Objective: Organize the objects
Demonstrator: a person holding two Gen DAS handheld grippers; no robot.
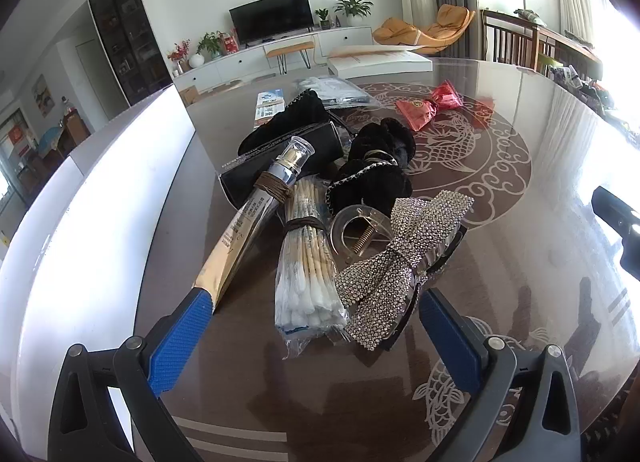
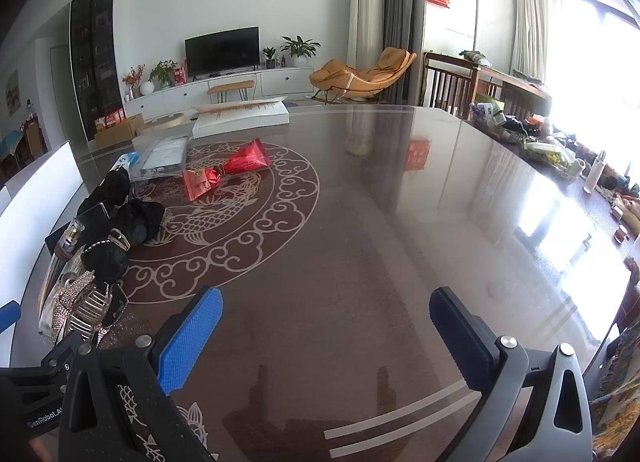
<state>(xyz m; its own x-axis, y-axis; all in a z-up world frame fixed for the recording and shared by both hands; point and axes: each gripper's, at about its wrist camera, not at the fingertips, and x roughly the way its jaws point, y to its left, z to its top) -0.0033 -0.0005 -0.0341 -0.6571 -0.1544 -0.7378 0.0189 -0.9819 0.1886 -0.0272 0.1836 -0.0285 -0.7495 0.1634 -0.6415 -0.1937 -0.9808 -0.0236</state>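
Left tongs [image 1: 316, 326] spread; rhinestone bow [image 1: 396, 258], swabs [image 1: 306, 262] ahead.

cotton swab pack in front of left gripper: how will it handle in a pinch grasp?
The cotton swab pack will probably feel light and semi-stiff: the sticks run lengthwise and a brown band cinches the middle. Its clear wrapper looks loose and glossy, so the pads may slip or grab film only. It lies flat on the table, unlikely to roll. The left gripper is open.

Handheld grippers, wrist views.
Left gripper [image 1: 316, 336] and right gripper [image 2: 326, 336]: blue textured pads [image 2: 190, 338], dark grey arms, silver screws [image 2: 507, 341].
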